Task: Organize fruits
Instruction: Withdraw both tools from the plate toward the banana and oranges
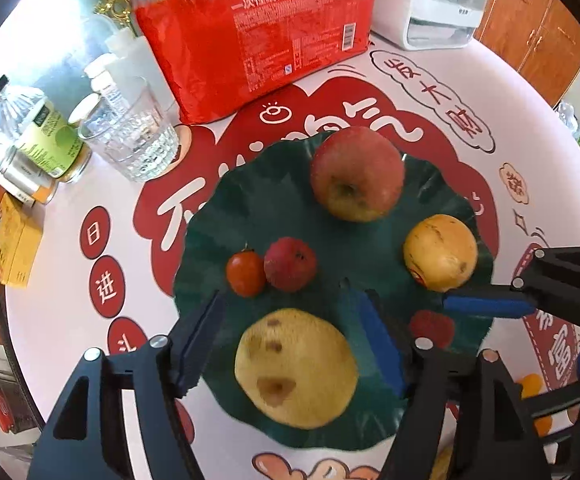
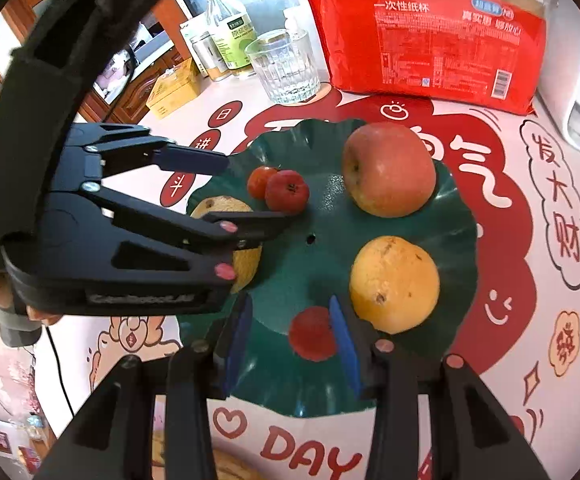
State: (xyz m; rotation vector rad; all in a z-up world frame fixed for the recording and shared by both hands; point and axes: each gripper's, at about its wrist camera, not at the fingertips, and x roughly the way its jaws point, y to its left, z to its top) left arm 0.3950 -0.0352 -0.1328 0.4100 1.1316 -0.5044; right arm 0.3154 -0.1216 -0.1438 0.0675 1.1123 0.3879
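Observation:
A green leaf-shaped plate (image 1: 350,248) (image 2: 330,232) holds a big red apple (image 1: 356,176) (image 2: 388,170), a round yellow fruit (image 1: 440,254) (image 2: 394,284), two small red fruits (image 1: 290,264) (image 2: 287,192) side by side, and a spotted yellow pear (image 1: 296,368) (image 2: 219,204). My left gripper (image 1: 285,298) straddles the pear from above, open, with a gap on each side. My right gripper (image 2: 290,302) is open around a third small red fruit (image 2: 312,338) (image 1: 430,328) lying on the plate, close to the right pad. One of its blue fingers (image 1: 486,306) shows in the left wrist view.
Behind the plate stand a red pack of paper cups (image 1: 257,40) (image 2: 430,40), a ribbed glass (image 1: 129,140) (image 2: 285,66), a bottle (image 1: 41,128), a yellow box (image 1: 13,240) and a white appliance (image 1: 438,0). A hand (image 2: 37,314) holds the left gripper.

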